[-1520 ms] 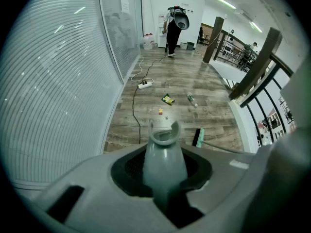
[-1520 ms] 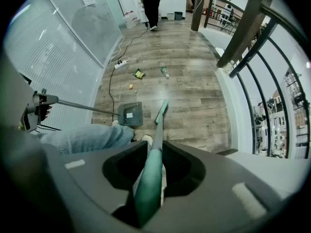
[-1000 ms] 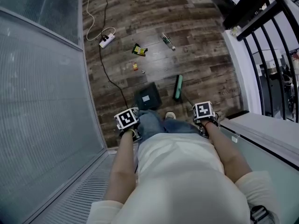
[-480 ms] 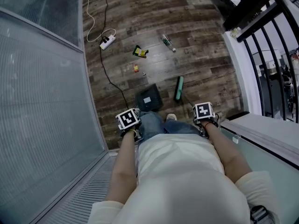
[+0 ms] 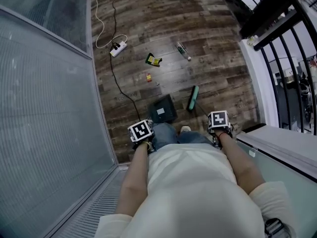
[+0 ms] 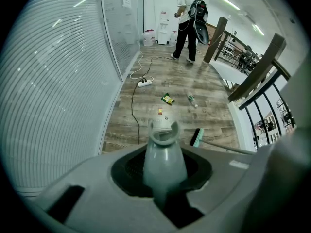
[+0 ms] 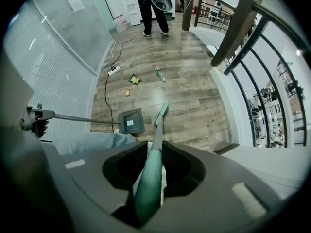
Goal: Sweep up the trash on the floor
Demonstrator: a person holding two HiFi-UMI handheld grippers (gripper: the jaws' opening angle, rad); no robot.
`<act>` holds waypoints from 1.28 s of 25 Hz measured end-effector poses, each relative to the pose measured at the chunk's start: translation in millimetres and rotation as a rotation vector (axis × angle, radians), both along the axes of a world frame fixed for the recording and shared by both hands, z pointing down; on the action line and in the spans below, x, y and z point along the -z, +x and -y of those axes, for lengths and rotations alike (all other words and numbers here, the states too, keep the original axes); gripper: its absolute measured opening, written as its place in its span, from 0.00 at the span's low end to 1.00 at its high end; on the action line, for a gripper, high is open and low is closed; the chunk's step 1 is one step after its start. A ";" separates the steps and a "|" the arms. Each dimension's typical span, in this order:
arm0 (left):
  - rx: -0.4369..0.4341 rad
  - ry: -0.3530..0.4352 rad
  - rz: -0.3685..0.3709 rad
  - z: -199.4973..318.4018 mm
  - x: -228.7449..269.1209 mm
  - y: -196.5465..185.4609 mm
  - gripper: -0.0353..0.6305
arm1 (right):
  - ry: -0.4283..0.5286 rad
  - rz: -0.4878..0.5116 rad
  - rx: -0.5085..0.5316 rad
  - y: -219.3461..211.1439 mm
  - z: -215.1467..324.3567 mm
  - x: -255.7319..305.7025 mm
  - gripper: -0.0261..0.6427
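**Tools in hand, sweeping not yet begun**

The person is standing on the dark wood-plank floor [image 5: 218,68] and gripping both tools. The left gripper [image 6: 163,198] is clamping its jaws round the pale grey tubular handle [image 6: 164,154] of the dark grey square dustpan [image 5: 162,110], which is sitting low at the floor just ahead of the person's feet. The right gripper [image 7: 148,203] is closing its jaws on the teal grip of the long-handled broom [image 7: 148,188], whose teal head [image 5: 193,98] is lying just to the right of the pan.

The trash is waiting farther out, well apart from both tools. A tiny pale scrap [image 5: 157,83] and a small red-and-yellow piece [image 5: 148,77] are lying nearest the pan. Beyond them are a crumpled yellow-and-dark snack wrapper [image 5: 153,60] and a clear plastic bottle [image 5: 184,50] on its side. Nothing appears to be sitting in the pan yet, so I am judging this as the approach stage.

The next move is probably calling for a step forward, carrying the broom head past the nearest scraps and drawing them back toward the pan's open lip. A black cable [image 5: 116,81] is running from the white power strip [image 5: 119,49] along the left of the litter and close past the pan, so a wide stroke is risking a snag there. The bottle is likely to roll away under a brisk push.
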State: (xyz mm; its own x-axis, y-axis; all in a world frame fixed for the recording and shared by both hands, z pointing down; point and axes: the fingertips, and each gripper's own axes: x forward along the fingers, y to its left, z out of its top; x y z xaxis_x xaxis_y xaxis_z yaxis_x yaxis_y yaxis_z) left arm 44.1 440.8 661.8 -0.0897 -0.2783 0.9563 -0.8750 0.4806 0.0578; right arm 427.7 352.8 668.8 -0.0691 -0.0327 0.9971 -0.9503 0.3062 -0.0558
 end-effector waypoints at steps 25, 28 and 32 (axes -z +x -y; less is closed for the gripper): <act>0.075 0.058 0.001 33.7 40.4 -136.1 0.19 | 0.046 -0.014 -0.040 -115.4 61.0 29.9 0.19; 0.084 0.055 -0.009 32.9 43.3 -152.6 0.19 | 0.053 -0.013 -0.040 -134.8 65.0 31.6 0.19; 0.087 0.055 -0.012 33.8 41.9 -182.2 0.19 | 0.064 -0.020 -0.033 -167.8 71.8 32.0 0.19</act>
State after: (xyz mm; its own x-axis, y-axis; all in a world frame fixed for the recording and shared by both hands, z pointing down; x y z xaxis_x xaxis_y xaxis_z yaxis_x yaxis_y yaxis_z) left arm -138.1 407.0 619.9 -0.1043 -0.3224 0.9408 -0.8290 0.5508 0.0969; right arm 259.9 281.1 636.8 -0.0471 -0.0984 0.9940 -0.9608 0.2767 -0.0182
